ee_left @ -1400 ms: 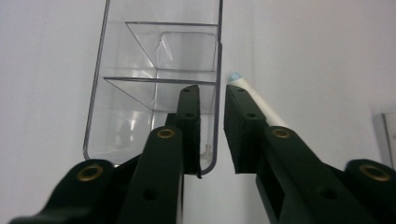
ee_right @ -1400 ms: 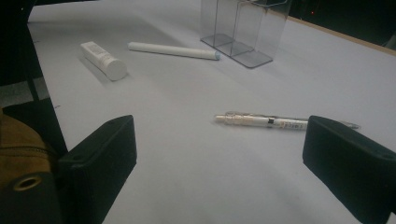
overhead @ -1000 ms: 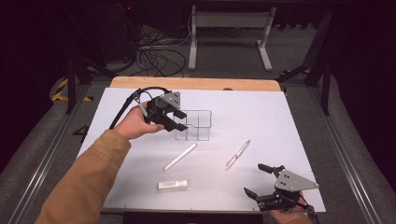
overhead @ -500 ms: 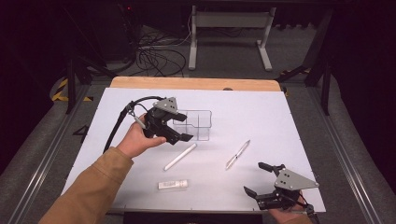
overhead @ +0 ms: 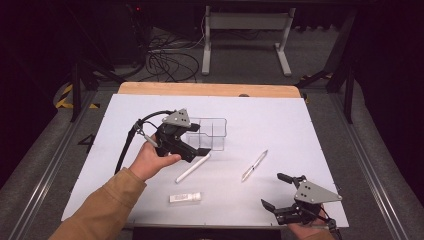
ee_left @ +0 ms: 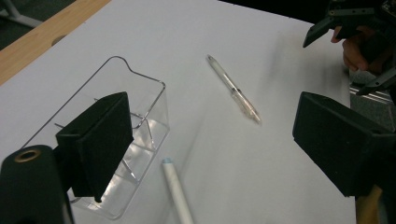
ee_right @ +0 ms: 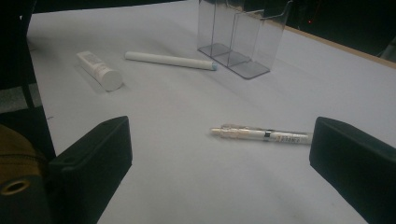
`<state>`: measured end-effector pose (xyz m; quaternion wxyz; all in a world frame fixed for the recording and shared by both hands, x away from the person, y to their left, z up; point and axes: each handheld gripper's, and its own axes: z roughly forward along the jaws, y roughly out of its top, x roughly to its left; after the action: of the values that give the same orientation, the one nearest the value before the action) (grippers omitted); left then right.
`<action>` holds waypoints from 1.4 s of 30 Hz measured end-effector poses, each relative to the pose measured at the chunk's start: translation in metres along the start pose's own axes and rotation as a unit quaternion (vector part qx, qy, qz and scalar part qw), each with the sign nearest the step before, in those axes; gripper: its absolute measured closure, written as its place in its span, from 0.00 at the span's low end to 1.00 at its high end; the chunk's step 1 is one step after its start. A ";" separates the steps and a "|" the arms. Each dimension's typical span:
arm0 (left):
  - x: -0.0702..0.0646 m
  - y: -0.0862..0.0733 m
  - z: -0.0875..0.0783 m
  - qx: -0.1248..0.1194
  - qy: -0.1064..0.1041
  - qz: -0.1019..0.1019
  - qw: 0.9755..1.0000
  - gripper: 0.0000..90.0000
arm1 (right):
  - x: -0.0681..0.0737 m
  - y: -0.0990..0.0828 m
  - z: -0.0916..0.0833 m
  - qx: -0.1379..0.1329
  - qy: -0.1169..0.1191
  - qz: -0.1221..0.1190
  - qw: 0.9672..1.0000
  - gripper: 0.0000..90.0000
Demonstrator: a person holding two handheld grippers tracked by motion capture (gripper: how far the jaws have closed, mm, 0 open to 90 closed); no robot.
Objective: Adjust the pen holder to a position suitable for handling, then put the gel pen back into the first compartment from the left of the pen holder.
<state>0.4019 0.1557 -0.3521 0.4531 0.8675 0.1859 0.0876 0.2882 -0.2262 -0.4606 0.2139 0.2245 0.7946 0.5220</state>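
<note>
A clear plastic organizer (overhead: 212, 131) (ee_left: 140, 109) (ee_right: 238, 37) with compartments stands mid-table. In front of it lie a white marker (overhead: 192, 167) (ee_left: 177, 191) (ee_right: 170, 60), a clear pen (overhead: 254, 165) (ee_left: 233, 91) (ee_right: 266, 134) and a small white tube (overhead: 185, 197) (ee_right: 100, 70). My left gripper (overhead: 197, 140) (ee_left: 219, 140) hovers by the organizer's near-left corner, above the marker's tip. Its jaws have just been opening and hold nothing. My right gripper (overhead: 274, 190) (ee_right: 224, 163) rests open at the near right, jaws facing the pen.
A white sheet (overhead: 280, 125) covers the table, and a wooden strip (overhead: 205, 90) runs along the far edge. The right gripper is near the front edge. Cables and a metal stand (overhead: 245, 30) lie on the floor beyond the table.
My left gripper drew back from the organizer toward the person and swung its jaws toward the marker, spreading them wide. The right gripper kept still.
</note>
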 end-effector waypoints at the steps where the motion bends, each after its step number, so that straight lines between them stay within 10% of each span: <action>1: 0.000 0.000 0.000 -0.001 -0.001 -0.003 1.000 0.12 | 0.000 0.000 0.000 0.001 0.000 0.000 1.000 0.07; 42: -0.031 0.013 0.035 -0.014 0.036 -0.043 0.998 0.12 | -0.002 0.001 -0.002 -0.010 -0.002 0.003 1.000 0.07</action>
<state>0.3880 0.1099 -0.3614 0.4614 0.8486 0.2377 0.1021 0.2887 -0.2289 -0.4589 0.2160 0.2261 0.7881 0.5303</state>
